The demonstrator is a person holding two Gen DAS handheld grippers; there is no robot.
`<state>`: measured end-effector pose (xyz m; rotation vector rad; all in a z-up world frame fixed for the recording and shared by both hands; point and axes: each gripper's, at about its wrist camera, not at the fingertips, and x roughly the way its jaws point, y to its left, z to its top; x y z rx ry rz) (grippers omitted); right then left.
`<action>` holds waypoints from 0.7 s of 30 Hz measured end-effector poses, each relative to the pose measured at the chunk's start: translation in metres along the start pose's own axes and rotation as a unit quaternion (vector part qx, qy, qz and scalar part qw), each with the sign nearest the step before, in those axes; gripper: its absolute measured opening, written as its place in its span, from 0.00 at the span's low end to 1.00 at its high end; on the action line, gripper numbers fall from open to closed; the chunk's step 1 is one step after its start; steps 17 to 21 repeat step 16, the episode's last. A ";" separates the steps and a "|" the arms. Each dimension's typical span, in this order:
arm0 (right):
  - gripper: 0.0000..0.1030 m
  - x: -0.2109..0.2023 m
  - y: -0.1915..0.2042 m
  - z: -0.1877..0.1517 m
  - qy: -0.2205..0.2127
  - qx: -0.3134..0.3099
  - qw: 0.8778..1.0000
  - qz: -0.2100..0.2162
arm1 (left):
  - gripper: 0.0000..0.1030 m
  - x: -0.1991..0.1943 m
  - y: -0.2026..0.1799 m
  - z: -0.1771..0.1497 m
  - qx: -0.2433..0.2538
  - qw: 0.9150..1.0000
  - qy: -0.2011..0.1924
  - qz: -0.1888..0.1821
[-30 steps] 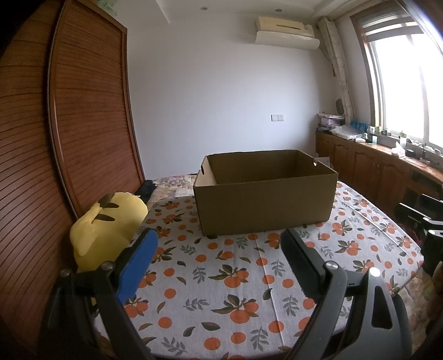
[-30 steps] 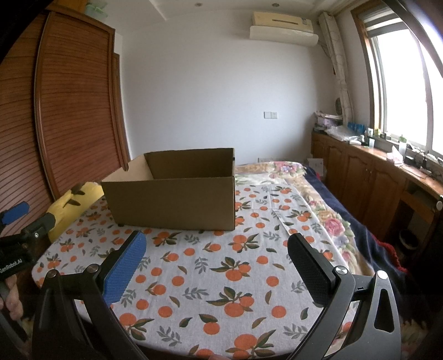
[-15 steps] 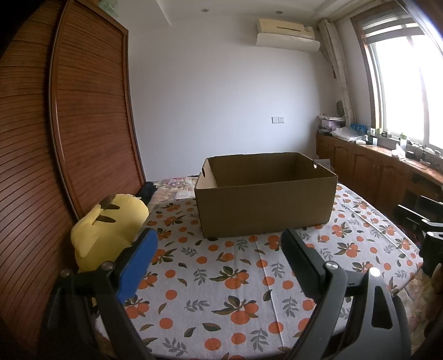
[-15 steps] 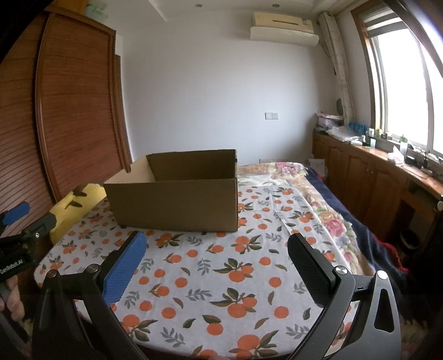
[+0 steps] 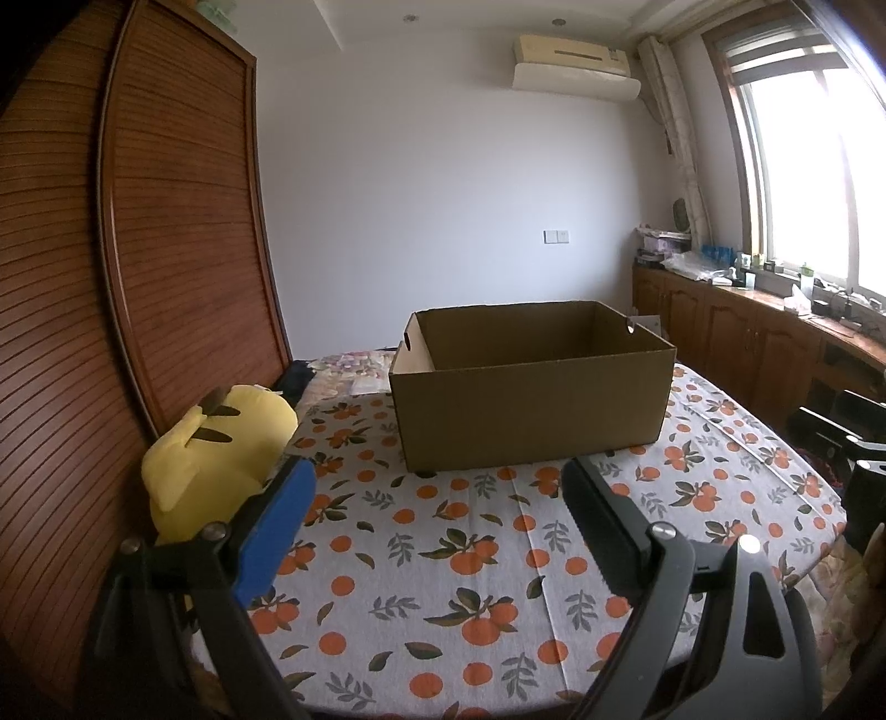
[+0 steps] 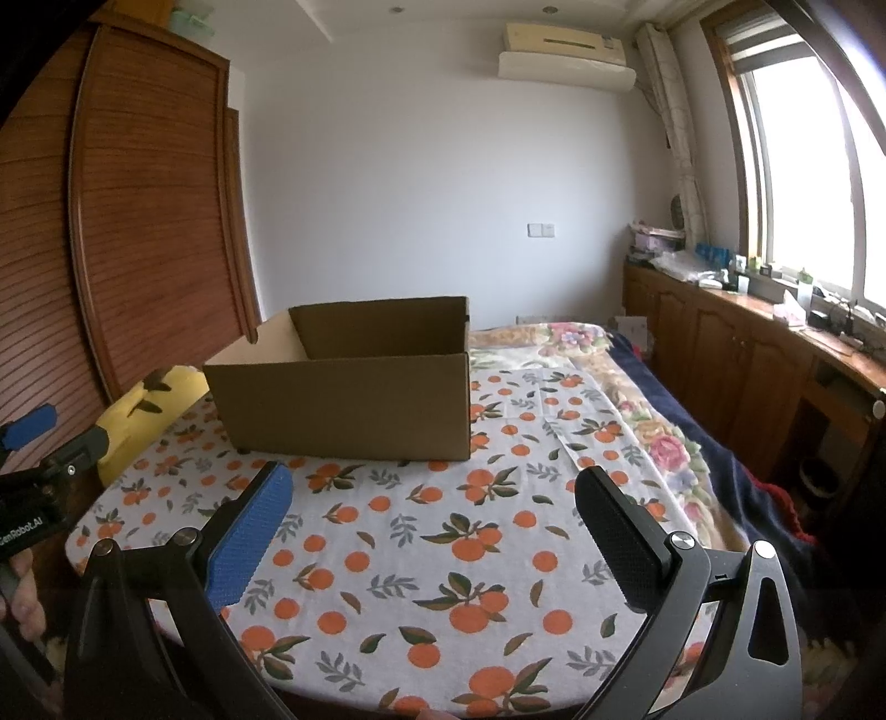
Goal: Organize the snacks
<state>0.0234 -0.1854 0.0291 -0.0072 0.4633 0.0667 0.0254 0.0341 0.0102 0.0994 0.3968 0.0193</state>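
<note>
**Both tongs spread and empty, no snacks in sight**

The left tongs (image 5: pixel 437 498) and right tongs (image 6: pixel 432 498) gape wide, holding nothing, above the orange-print tablecloth (image 6: pixel 421 531). Beyond stands the open brown cardboard box (image 5: pixel 531 404); its floor is hidden. This fits either sorting ahead or snacks already boxed.

cardboard box (image 5: pixel 531 410) floor hidden behind its near wall, yellow plush (image 6: pixel 147 418) partly behind box

**A lived-in bedroom at home**

A bed (image 6: pixel 653 421) with floral bedding fills the room, beside a louvred wooden wardrobe (image 5: pixel 166 232). A yellow plush toy (image 5: pixel 216 454), a wall air conditioner (image 6: pixel 565 52) and cluttered wooden cabinets (image 6: pixel 736 354) beneath the window (image 5: pixel 803 177) show domestic use.
</note>
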 end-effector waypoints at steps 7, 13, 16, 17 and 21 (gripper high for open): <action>1.00 0.000 0.000 0.000 0.000 0.000 1.000 0.000 | 0.89 0.000 -0.001 0.000 0.000 1.000 0.000 0.001; 1.00 0.000 0.000 0.000 0.001 0.000 1.000 0.000 | 0.89 0.001 -0.001 0.000 -0.001 1.000 0.001 0.000; 1.00 0.000 0.000 0.000 0.001 0.000 1.000 0.000 | 0.89 0.001 -0.001 0.000 -0.001 1.000 0.000 0.000; 1.00 0.000 0.000 0.000 0.001 0.000 1.000 0.000 | 0.89 0.001 -0.001 0.000 -0.001 1.000 0.000 0.000; 1.00 0.000 0.000 0.000 0.001 0.000 1.000 0.000 | 0.89 0.001 -0.001 0.000 -0.001 1.000 0.000 0.000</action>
